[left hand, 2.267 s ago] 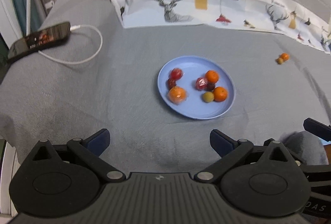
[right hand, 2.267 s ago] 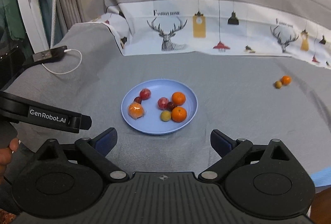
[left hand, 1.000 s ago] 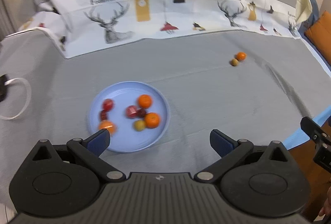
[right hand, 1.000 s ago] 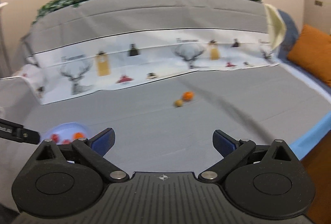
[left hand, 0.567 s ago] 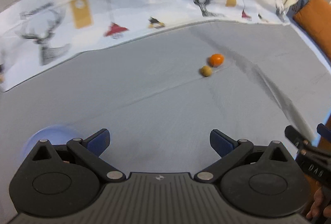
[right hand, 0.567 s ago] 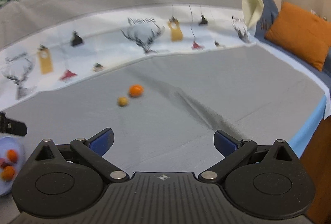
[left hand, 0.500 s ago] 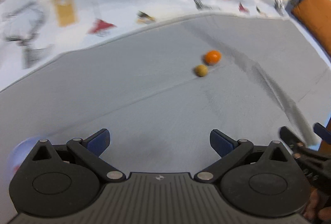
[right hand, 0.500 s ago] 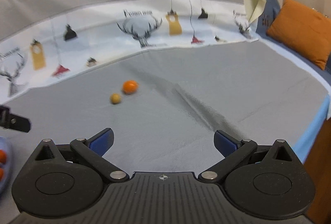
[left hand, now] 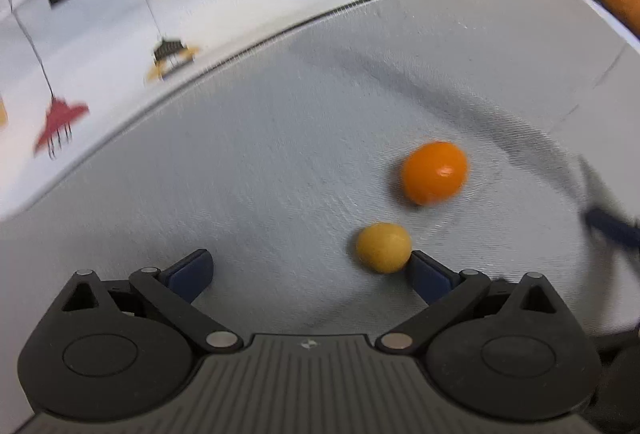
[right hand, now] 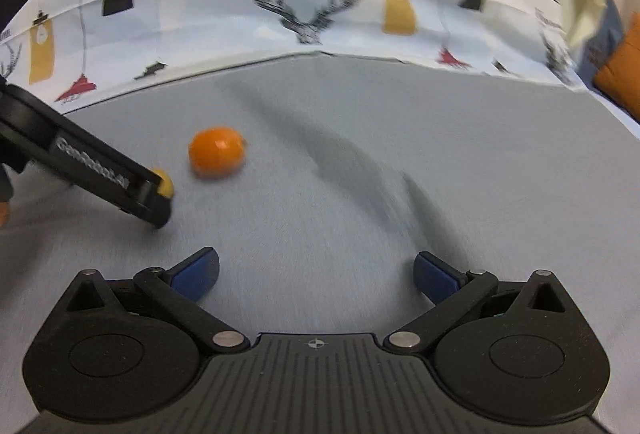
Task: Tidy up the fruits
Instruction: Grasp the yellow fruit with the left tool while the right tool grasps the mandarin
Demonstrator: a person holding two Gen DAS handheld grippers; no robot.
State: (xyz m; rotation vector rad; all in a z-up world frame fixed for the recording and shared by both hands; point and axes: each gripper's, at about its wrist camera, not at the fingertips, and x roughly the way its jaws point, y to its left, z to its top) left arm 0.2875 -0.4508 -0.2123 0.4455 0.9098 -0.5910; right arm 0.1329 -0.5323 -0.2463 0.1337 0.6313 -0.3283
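Observation:
A small yellow fruit [left hand: 384,247] lies on the grey cover just in front of the right fingertip of my open left gripper [left hand: 310,272]. An orange fruit [left hand: 434,177] lies a little beyond it to the right. In the right wrist view the orange fruit [right hand: 216,152] sits left of centre, and the yellow fruit [right hand: 165,185] is mostly hidden behind the left gripper's finger [right hand: 152,199]. My right gripper [right hand: 316,276] is open and empty, nearer than both fruits. The blue plate is out of view.
A white cloth with deer and lamp prints [right hand: 308,5] covers the backrest behind the grey surface [right hand: 400,169]. An orange cushion [right hand: 622,69] lies at the far right. A dark blurred fingertip of the right gripper [left hand: 608,226] shows at the right edge of the left wrist view.
Both grippers have swung right, away from the plate, and closed in on the two loose fruits. The left gripper now has the yellow fruit at its right fingertip.

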